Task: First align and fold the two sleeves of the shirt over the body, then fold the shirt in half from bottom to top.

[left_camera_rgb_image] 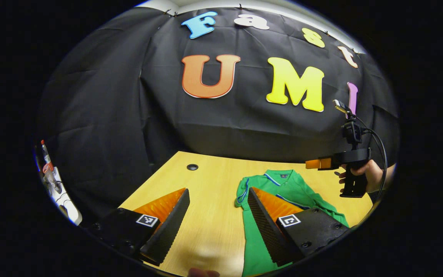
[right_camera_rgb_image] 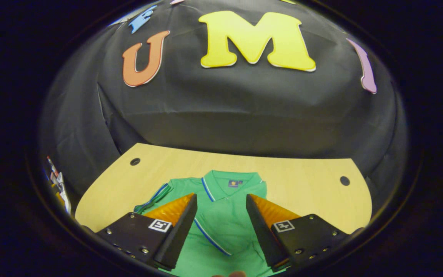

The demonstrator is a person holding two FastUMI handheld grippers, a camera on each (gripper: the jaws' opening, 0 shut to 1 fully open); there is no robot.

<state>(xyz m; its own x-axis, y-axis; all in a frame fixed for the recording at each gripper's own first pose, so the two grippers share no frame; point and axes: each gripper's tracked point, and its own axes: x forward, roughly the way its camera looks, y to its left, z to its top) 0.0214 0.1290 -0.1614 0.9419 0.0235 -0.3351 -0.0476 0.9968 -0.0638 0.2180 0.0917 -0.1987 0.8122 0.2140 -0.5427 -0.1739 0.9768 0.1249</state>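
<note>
The green polo shirt (right_camera_rgb_image: 221, 215) lay flat on the wooden worktop (right_camera_rgb_image: 302, 181), sleeves seemingly folded in. Both the left claw (left_camera_rgb_image: 217, 207) and right claw (right_camera_rgb_image: 221, 211) hovered wide open, holding nothing. A one-layer pinch at the hem might have dragged the sleeves loose.

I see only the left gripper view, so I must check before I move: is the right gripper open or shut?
Observer: Open. In the right gripper view, the right gripper has its fingers apart and holds nothing.
Operator: What is it pointing at?
Observer: The green shirt, just below the collar.
Operator: In that view, what is on the table to the right of the shirt?
Observer: Bare table, with a small hole near its edge.
</note>
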